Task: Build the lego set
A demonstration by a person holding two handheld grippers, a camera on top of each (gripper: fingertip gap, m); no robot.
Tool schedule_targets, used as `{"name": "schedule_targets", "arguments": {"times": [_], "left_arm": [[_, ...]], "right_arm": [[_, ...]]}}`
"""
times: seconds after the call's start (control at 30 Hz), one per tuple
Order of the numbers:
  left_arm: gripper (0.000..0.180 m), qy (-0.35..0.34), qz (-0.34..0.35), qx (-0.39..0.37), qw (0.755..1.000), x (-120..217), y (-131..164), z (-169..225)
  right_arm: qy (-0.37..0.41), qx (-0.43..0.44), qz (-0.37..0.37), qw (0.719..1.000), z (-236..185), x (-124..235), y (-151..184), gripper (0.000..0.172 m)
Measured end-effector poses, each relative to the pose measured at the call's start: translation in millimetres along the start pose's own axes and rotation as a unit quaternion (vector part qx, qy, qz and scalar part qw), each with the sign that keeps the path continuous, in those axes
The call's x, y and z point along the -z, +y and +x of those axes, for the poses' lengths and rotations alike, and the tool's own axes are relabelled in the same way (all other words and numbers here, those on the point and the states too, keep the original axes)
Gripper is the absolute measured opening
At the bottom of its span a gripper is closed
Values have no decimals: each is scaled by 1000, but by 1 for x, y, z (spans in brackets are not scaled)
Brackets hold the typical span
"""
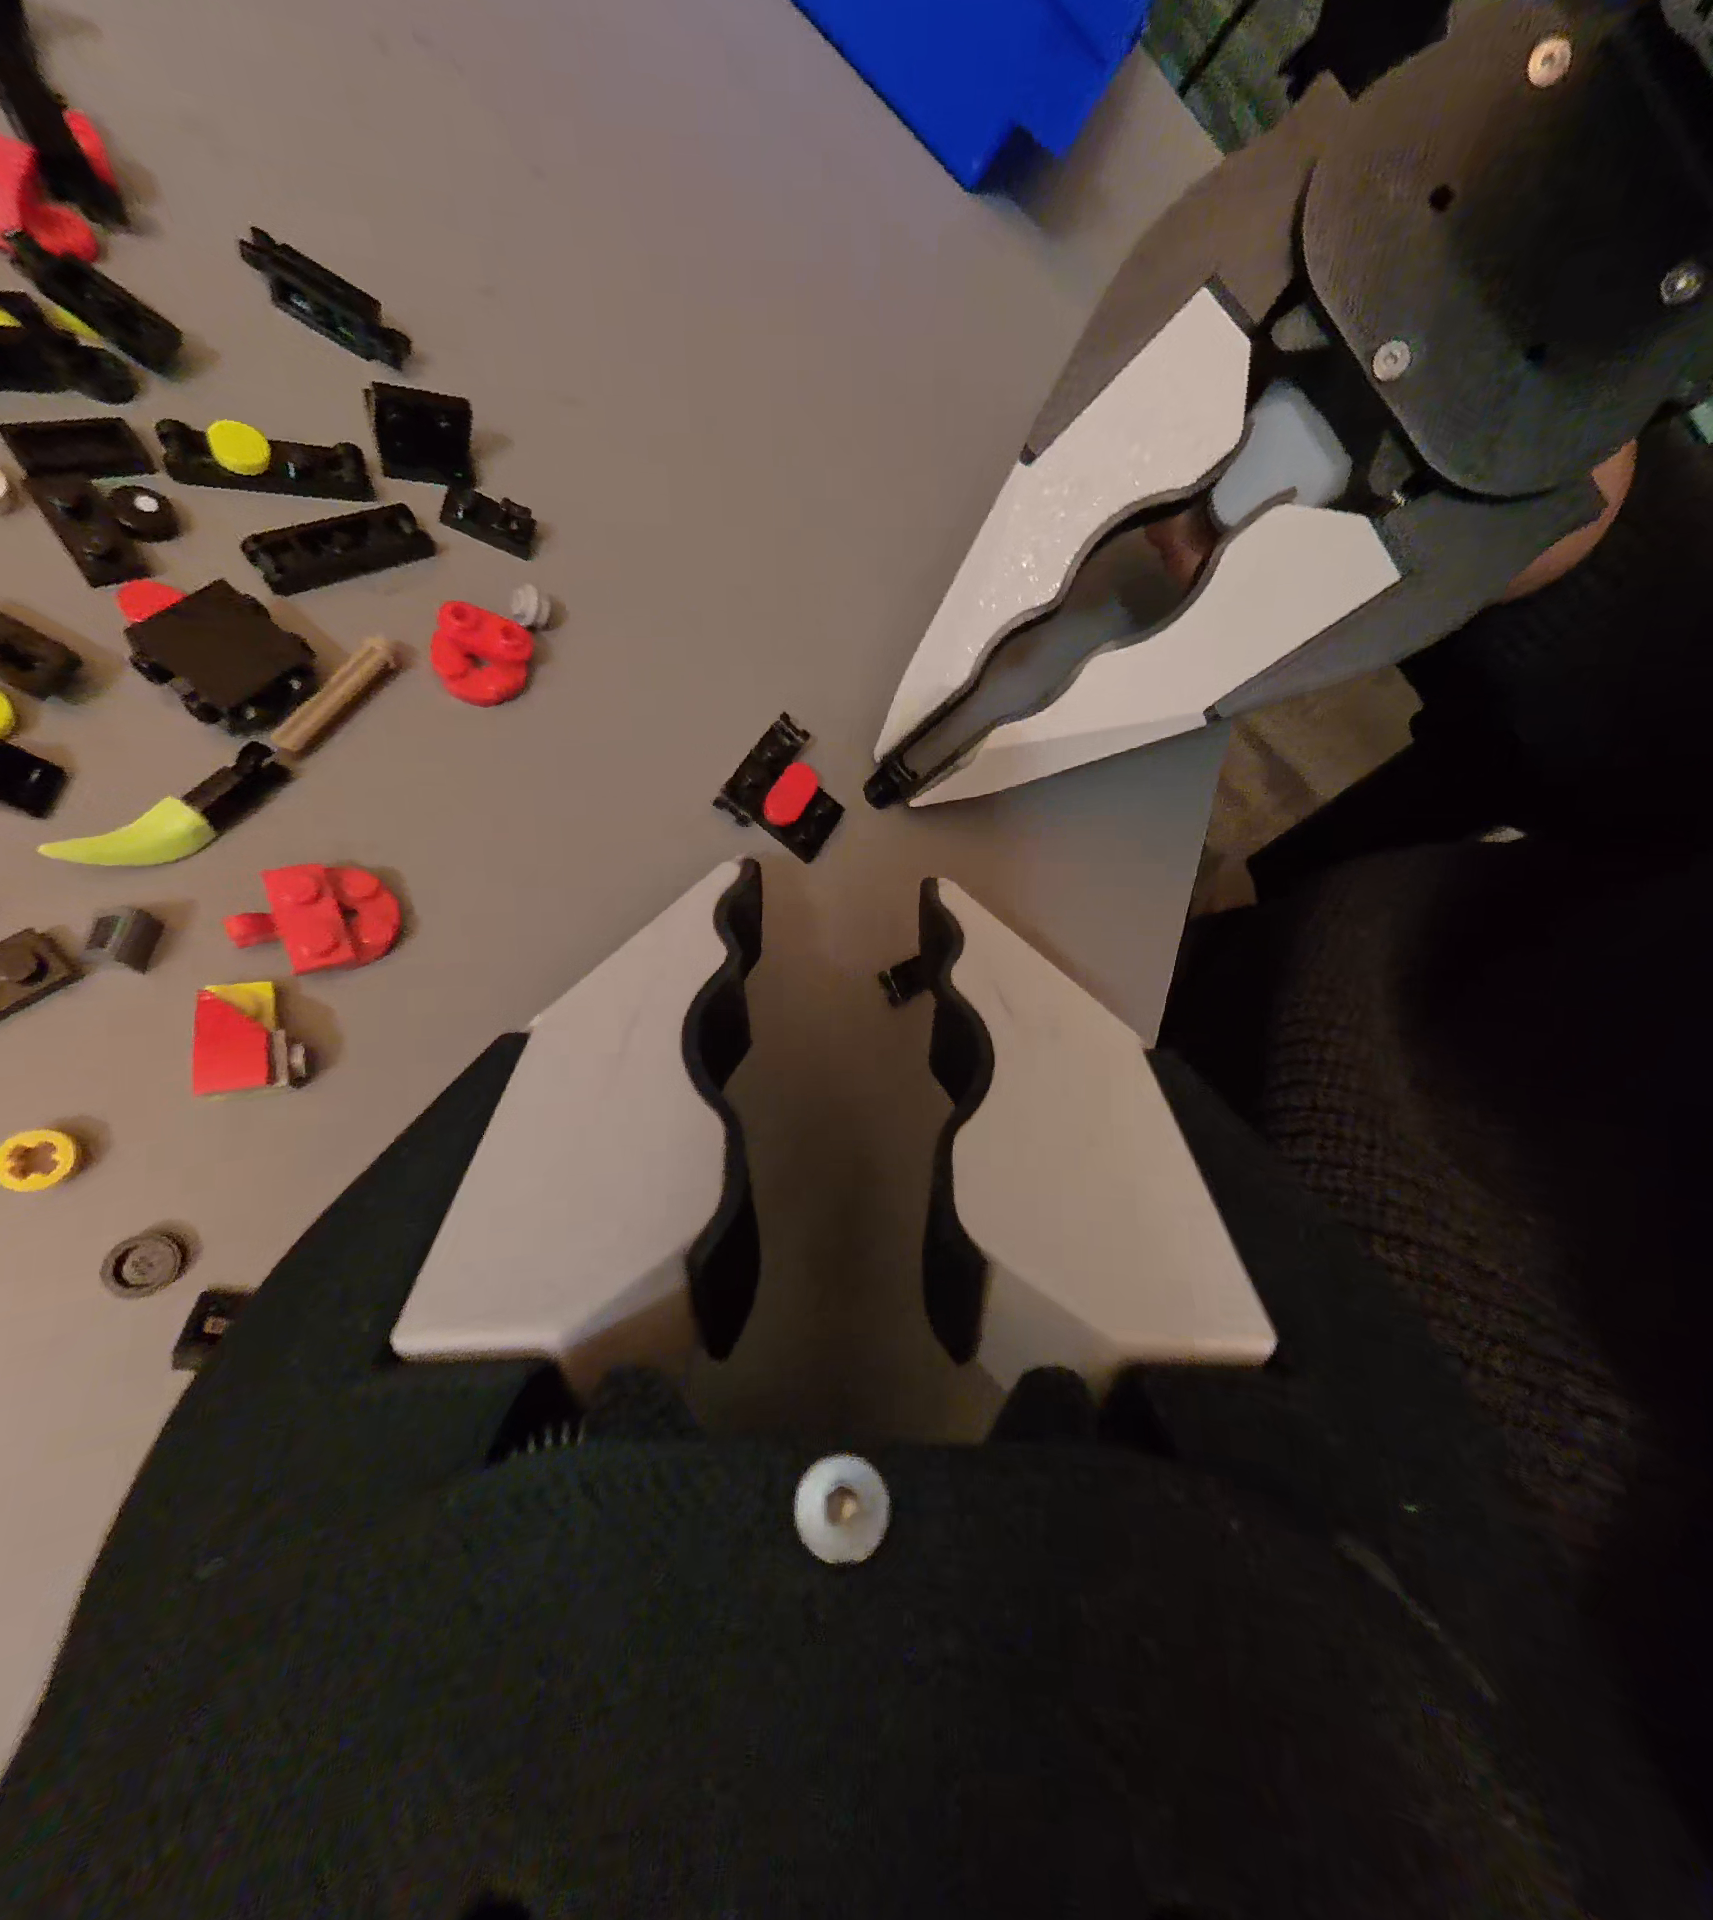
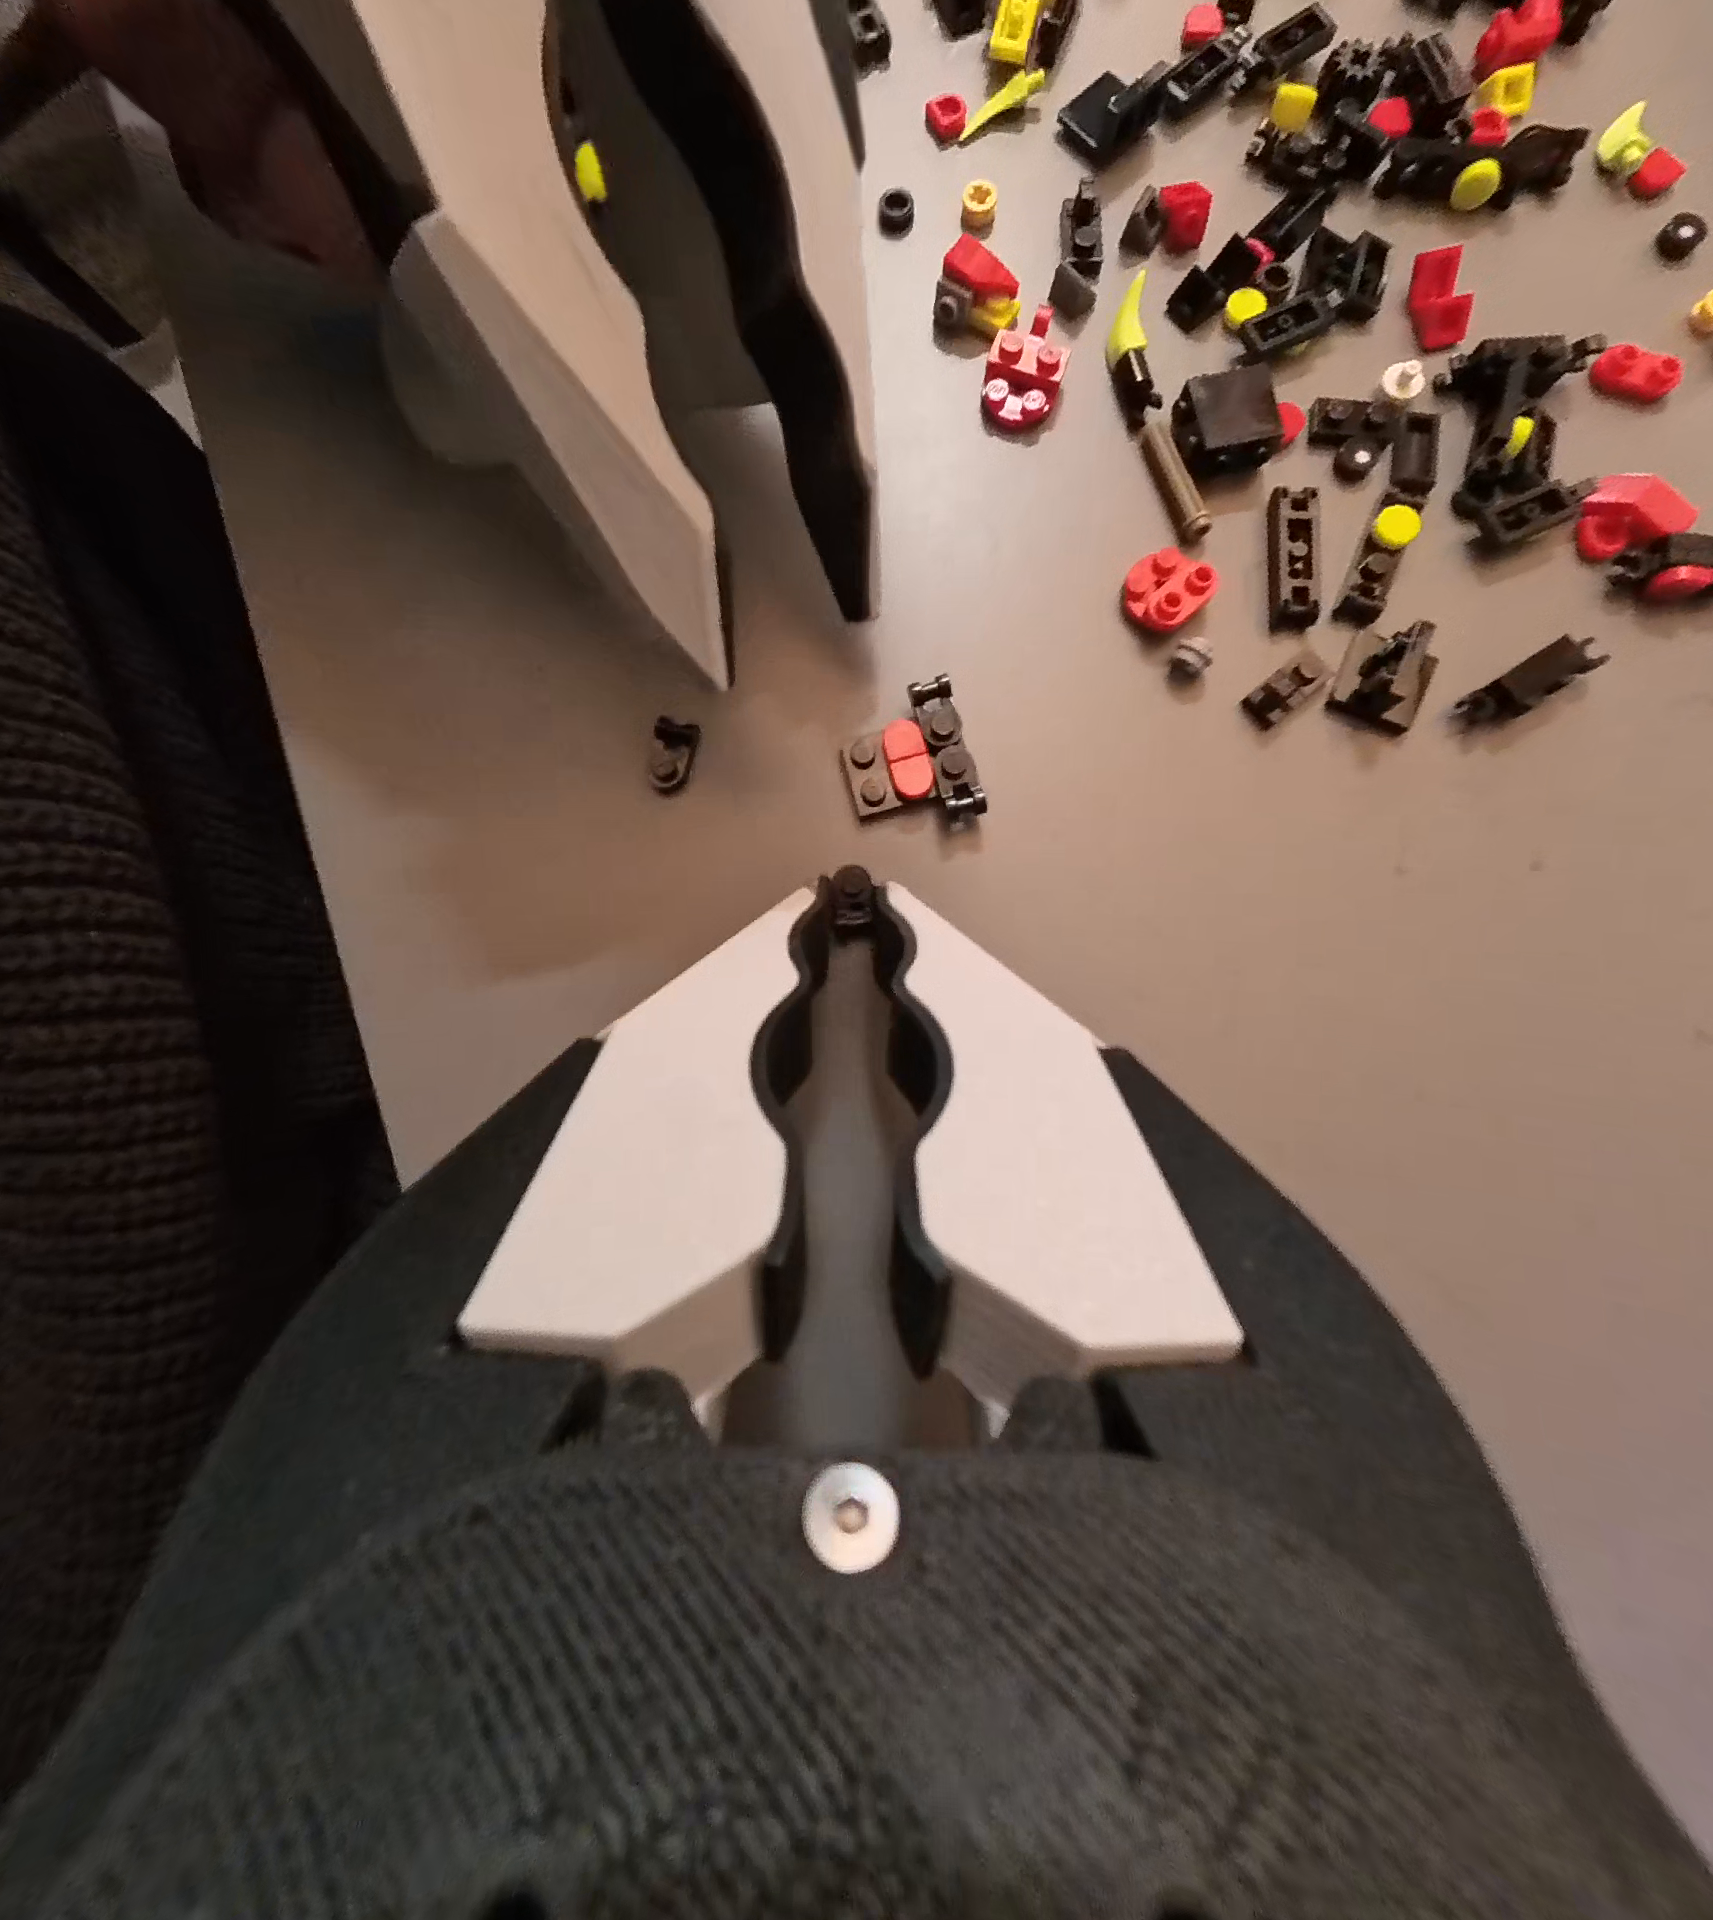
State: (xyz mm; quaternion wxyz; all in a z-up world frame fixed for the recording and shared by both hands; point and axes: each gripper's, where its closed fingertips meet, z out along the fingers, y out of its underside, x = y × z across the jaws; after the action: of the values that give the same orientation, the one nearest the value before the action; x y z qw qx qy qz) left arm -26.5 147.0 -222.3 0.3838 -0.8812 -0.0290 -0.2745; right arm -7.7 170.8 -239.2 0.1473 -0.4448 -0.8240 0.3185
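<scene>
The right hand-held gripper point(image 2: 850, 902) is clamped on a small black studded piece point(image 2: 850, 896), just beside the black plate with a red oval tile point(image 2: 909, 767) on the grey surface point(image 2: 1351, 1039). The left hand-held gripper point(image 1: 839, 894) stands apart, beside a small black clip point(image 1: 902, 979).

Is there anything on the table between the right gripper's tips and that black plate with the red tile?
Nothing visible. Only bare table separates the right gripper, shut on a small black piece, from the black plate.
</scene>
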Motion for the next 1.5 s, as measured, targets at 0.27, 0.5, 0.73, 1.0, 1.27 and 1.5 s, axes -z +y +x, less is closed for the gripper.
{"name": "schedule_targets", "arguments": {"times": [0.27,0.5,0.73,1.0,1.27,1.5], "left_arm": [[27,-7,-10,11,1000,-6,1,-3],[28,-6,-13,6,1000,-7,1,-1],[27,12,-25,-1,1000,-10,6,8],[27,23,-27,5,999,-9,8,12],[27,27,-29,3,999,-9,9,14],[28,26,-31,-3,999,-8,11,16]], "right_arm": [[14,6,23,1000,5,3,-10,0],[31,28,14,999,17,4,-4,17],[-1,25,8,1000,7,-5,-5,26],[-11,33,-4,999,-1,-1,3,17],[-11,47,8,999,0,-5,-4,22],[-28,48,4,998,-8,-5,-2,10]]}}
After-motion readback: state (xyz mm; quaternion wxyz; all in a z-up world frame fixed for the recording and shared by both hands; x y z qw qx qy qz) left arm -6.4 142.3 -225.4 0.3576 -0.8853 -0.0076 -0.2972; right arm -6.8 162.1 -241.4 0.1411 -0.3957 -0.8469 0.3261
